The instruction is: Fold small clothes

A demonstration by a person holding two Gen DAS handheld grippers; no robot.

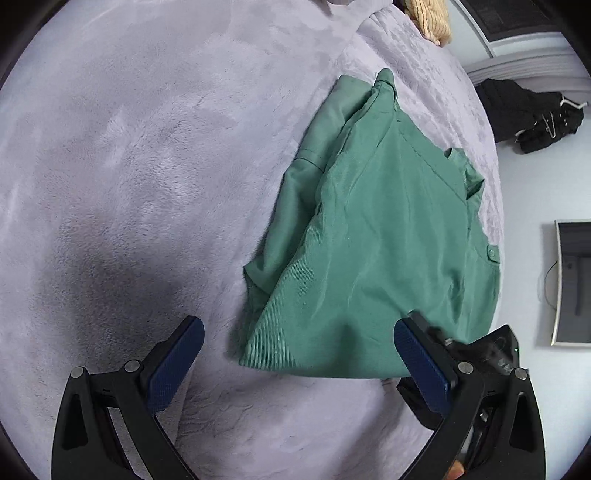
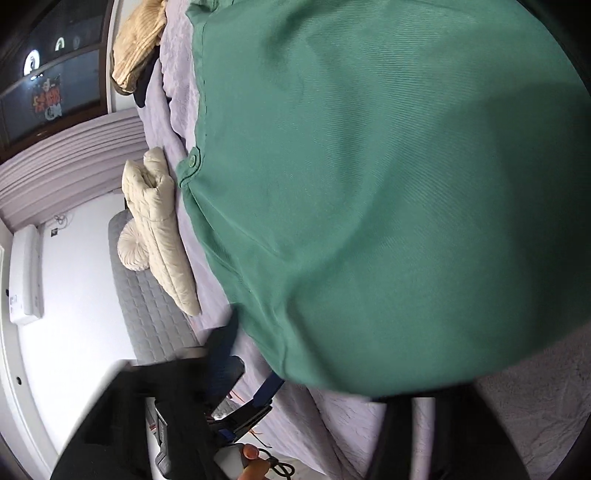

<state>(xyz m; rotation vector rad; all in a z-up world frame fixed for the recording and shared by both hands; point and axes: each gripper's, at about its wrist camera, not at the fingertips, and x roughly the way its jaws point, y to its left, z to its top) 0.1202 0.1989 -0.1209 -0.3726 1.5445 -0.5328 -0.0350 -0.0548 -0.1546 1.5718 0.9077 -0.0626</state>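
Mid-fold, I judge: green shirt [image 1: 373,236] lies partly folded on the blanket [image 1: 129,166], at 1 o'clock from the left gripper [image 1: 299,354], whose jaws stand apart, empty. Right gripper is hidden under cloth; I read it as clamped on the shirt's hem. Next: left must take the near edge. Tan knit [image 1: 430,18] at 12, black clothes [image 1: 528,114] at 2, clear of the work.

Your folded green cotton shirt [image 1: 376,236] lies on the lilac plush blanket [image 1: 129,166]; beyond the shirt, at the blanket's edge, sits a tan knitted garment [image 1: 430,18].
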